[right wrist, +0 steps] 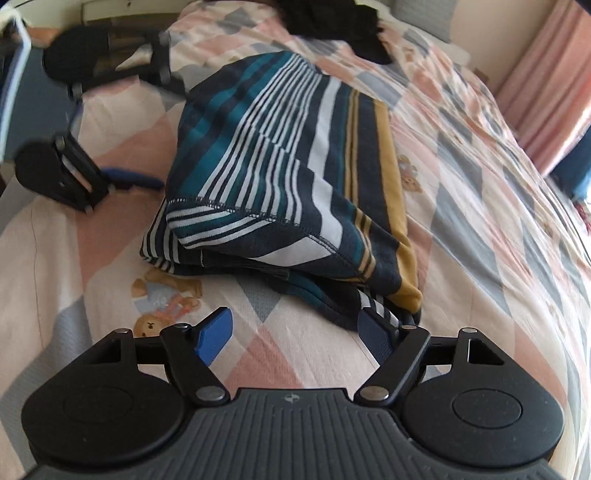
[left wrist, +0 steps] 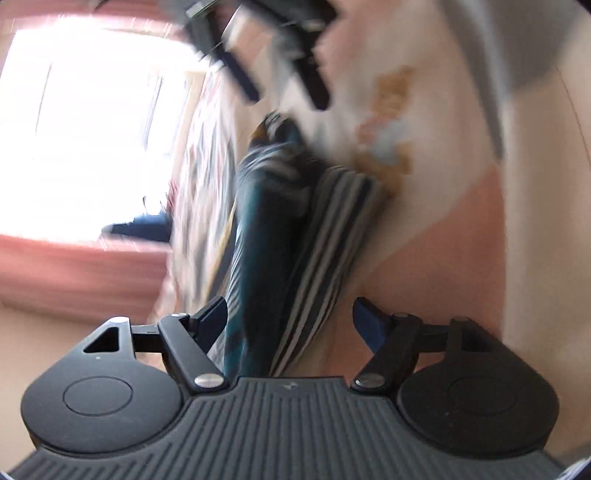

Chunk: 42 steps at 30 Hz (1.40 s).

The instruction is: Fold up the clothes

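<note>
folded shirt on bedspread, dark garment behind it

1 striped garment, 1 black garment, 2 hand-held grippers.

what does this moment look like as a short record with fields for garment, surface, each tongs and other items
garment: striped shirt, navy, teal, white and mustard bands, folded into a bundle
surface: patchwork bedspread with teddy bear prints
right tongs: open, right finger at the shirt's near edge
left tongs: open, shirt lying between the fingers, view motion blurred
other items: black clothing at the far end of the bed; pink curtain beside the bed
</note>
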### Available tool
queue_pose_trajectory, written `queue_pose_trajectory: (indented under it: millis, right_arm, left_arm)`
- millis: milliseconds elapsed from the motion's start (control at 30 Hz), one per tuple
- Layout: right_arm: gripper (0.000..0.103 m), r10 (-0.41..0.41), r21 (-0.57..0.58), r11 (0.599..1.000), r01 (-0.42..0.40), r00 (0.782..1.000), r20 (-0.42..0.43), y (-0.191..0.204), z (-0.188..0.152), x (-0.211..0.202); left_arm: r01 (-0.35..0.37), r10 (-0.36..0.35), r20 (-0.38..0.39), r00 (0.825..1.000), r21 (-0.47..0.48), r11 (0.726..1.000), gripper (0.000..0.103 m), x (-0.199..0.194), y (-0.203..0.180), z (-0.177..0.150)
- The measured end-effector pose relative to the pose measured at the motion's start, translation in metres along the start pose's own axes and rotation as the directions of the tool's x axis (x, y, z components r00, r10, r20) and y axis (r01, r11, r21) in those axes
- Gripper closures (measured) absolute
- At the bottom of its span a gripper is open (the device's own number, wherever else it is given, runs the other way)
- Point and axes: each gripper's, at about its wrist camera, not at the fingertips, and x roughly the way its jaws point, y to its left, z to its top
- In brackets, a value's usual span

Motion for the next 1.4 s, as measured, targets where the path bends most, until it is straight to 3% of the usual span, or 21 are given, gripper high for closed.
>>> queue_pose_trajectory:
  millis: [100,167,233,300,400,567,700,767,800,833,867,933,967,1033,1100,1167,1233,1267,1300,1333,1400]
  right_arm:
    - [0.019,-0.023,-0.069,0.997,0.023,1.0,0.005,-0.001,-0.006,0.005]
    - [0.019,-0.048,-0.141,0.989,0.049,0.999,0.005,-0.005,-0.014,0.009]
    - [0.018,-0.097,-0.225,0.969,0.098,0.995,0.014,-0.011,-0.022,0.012]
    - [0.016,-0.158,-0.32,0.934,0.16,0.987,0.032,-0.021,-0.032,0.018]
    - [0.016,-0.214,-0.497,0.839,0.223,0.974,0.075,-0.032,-0.051,0.032]
    - [0.016,-0.169,-0.723,0.628,0.286,0.958,0.233,-0.04,-0.075,0.063]
    - [0.017,-0.139,-0.755,0.555,0.35,0.934,0.331,-0.049,-0.071,0.093]
    - [0.029,-0.093,-0.779,0.549,0.304,0.948,0.305,-0.054,-0.065,0.1]
    - [0.063,-0.062,-0.802,0.541,0.253,0.963,0.262,-0.057,-0.059,0.098]
    - [0.071,-0.032,-0.826,0.527,0.198,0.976,0.214,-0.06,-0.054,0.096]
    - [0.072,-0.003,-0.848,0.511,0.143,0.986,0.164,-0.063,-0.048,0.094]
    - [0.076,0.101,-0.792,0.609,-0.043,0.995,0.023,-0.088,-0.008,0.08]
    - [0.076,0.163,-0.741,0.656,-0.142,0.986,-0.045,-0.102,0.014,0.073]
    - [0.077,0.271,-0.647,0.702,-0.299,0.952,-0.146,-0.134,0.062,0.061]
    - [0.077,0.369,-0.548,0.716,-0.432,0.901,-0.228,-0.164,0.111,0.055]
    - [0.077,0.449,-0.465,0.72,-0.515,0.857,-0.254,-0.194,0.16,0.057]
    - [0.077,0.522,-0.361,0.733,-0.576,0.817,-0.244,-0.225,0.206,0.07]
    - [0.077,0.548,-0.315,0.739,-0.595,0.804,-0.232,-0.236,0.227,0.082]
    - [0.077,0.574,-0.267,0.742,-0.615,0.788,-0.222,-0.247,0.246,0.095]
    - [0.077,0.59,-0.237,0.745,-0.624,0.781,-0.203,-0.255,0.264,0.111]
    - [0.076,0.626,-0.133,0.75,-0.648,0.76,-0.173,-0.269,0.293,0.156]
  left_arm:
    - [-0.052,0.052,-0.001,0.999,-0.013,0.999,0.031,0.013,-0.003,0.0]
    - [-0.053,0.052,-0.013,0.999,-0.064,0.997,0.038,0.021,0.002,0.001]
    - [-0.041,0.039,-0.02,0.999,-0.117,0.992,0.062,0.023,0.007,0.002]
    - [-0.041,0.039,-0.019,0.999,-0.164,0.986,0.07,0.022,0.01,0.002]
    - [-0.04,0.036,-0.017,0.999,-0.255,0.966,0.074,0.017,0.021,0.002]
    - [-0.043,0.038,-0.024,0.999,-0.294,0.955,0.067,0.023,0.028,0.004]
    - [0.002,-0.005,-0.006,1.0,-0.355,0.935,0.08,0.02,0.042,0.006]
    - [0.033,-0.034,0.005,0.999,-0.408,0.912,0.083,0.016,0.057,0.003]
    - [0.061,-0.062,0.012,0.998,-0.455,0.888,0.085,0.013,0.07,0.0]
    - [0.092,-0.095,0.02,0.995,-0.507,0.857,0.085,0.011,0.085,-0.003]
    - [0.128,-0.134,0.032,0.99,-0.575,0.808,0.086,0.009,0.102,-0.01]
    - [0.193,-0.208,0.068,0.976,-0.716,0.671,0.086,0.007,0.137,-0.034]
    - [0.221,-0.241,0.092,0.966,-0.776,0.59,0.086,0.006,0.155,-0.046]
    - [0.261,-0.3,0.149,0.942,-0.889,0.377,0.086,0.008,0.188,-0.08]
    - [0.265,-0.333,0.212,0.919,-0.956,0.124,0.086,0.014,0.209,-0.123]
    - [0.243,-0.345,0.276,0.897,-0.96,-0.136,0.087,0.028,0.226,-0.169]
    - [0.183,-0.322,0.3,0.898,-0.92,-0.347,0.087,0.041,0.232,-0.207]
    - [0.147,-0.318,0.3,0.899,-0.892,-0.427,0.087,0.046,0.233,-0.224]
    - [0.104,-0.317,0.285,0.905,-0.868,-0.485,0.087,0.053,0.232,-0.24]
    - [0.054,-0.322,0.257,0.911,-0.85,-0.524,0.087,0.065,0.233,-0.251]
    - [-0.037,-0.356,0.238,0.904,-0.784,-0.619,0.086,0.084,0.222,-0.273]
